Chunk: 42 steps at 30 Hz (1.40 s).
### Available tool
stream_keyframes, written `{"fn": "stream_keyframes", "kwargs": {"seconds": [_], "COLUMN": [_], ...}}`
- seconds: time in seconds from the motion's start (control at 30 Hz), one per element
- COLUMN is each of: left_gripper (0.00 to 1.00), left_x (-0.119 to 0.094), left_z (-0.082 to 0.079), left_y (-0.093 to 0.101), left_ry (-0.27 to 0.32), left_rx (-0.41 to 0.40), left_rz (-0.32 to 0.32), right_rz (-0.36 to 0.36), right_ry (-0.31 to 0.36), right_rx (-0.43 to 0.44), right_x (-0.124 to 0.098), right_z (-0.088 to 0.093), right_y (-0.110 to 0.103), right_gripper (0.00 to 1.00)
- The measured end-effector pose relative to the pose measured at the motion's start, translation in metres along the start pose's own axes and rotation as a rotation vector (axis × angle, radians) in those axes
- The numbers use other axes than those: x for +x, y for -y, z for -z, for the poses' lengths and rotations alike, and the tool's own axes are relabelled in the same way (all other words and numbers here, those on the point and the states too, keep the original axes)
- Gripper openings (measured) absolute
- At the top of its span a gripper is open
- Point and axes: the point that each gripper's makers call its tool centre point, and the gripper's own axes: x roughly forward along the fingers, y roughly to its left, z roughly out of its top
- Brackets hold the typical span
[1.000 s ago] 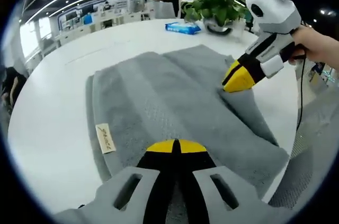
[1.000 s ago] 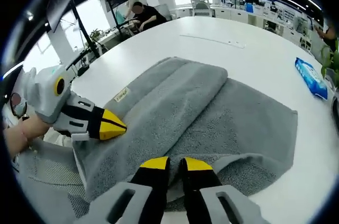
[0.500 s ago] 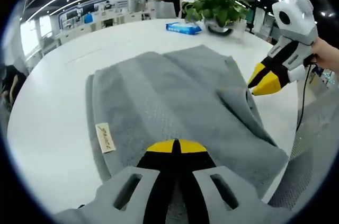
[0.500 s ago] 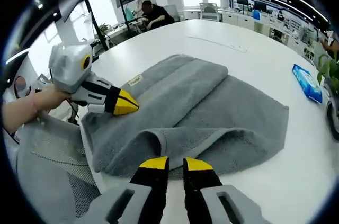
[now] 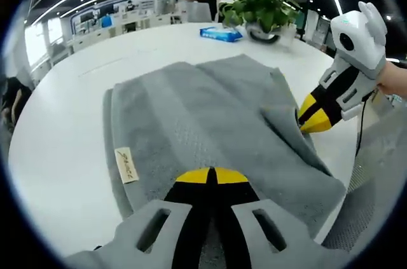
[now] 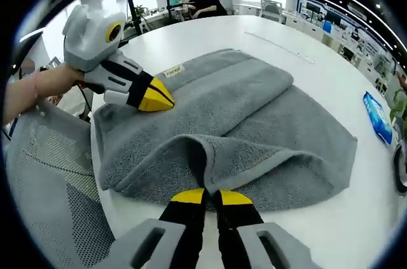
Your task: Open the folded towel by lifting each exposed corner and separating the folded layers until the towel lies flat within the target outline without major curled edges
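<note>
A grey towel (image 5: 203,116) lies folded on the white round table (image 5: 57,148), filling the middle of the left gripper view, its label (image 5: 126,166) at the lower left. The left gripper (image 5: 210,175) sits low at the bottom centre, its yellow tips pressed together on the towel's near edge; whether cloth is caught between them I cannot tell. At the right of that view the right gripper (image 5: 304,120) has its jaws closed on a raised fold of the top layer.

In the right gripper view that gripper's tips (image 6: 211,197) meet at the bottom centre, nipping the peaked flap of the towel (image 6: 267,129), while the left gripper (image 6: 158,98) rests on the cloth at the upper left.

The step in hand looks like peeling the upper layer open from one corner. The next move probably calls for drawing that flap up and outward while the other gripper pins the lower layers, so the whole towel does not slide off the table (image 6: 210,34).
</note>
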Motion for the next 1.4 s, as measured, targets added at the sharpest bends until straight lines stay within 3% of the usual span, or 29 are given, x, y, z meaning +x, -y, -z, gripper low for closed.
{"fn": "stream_keyframes", "kwargs": {"seconds": [0.33, 0.6, 0.9, 1.4], "left_gripper": [0.00, 0.00, 0.00, 0.00], "left_x": [0.000, 0.000, -0.001, -0.001], "left_z": [0.000, 0.000, 0.000, 0.001], "left_y": [0.000, 0.000, 0.000, 0.000], "left_ry": [-0.001, -0.001, 0.000, 0.006], "left_rx": [-0.002, -0.005, -0.011, -0.037], "left_rz": [0.000, -0.001, 0.000, 0.009], "right_rz": [0.029, 0.061, 0.069, 0.122], "right_ry": [-0.005, -0.069, -0.150, -0.244], "right_rx": [0.015, 0.051, 0.069, -0.010], "right_x": [-0.038, -0.066, -0.075, -0.079], "right_z": [0.023, 0.068, 0.104, 0.131], "right_y": [-0.002, -0.005, -0.015, -0.006], "right_gripper": [0.01, 0.01, 0.01, 0.01]}}
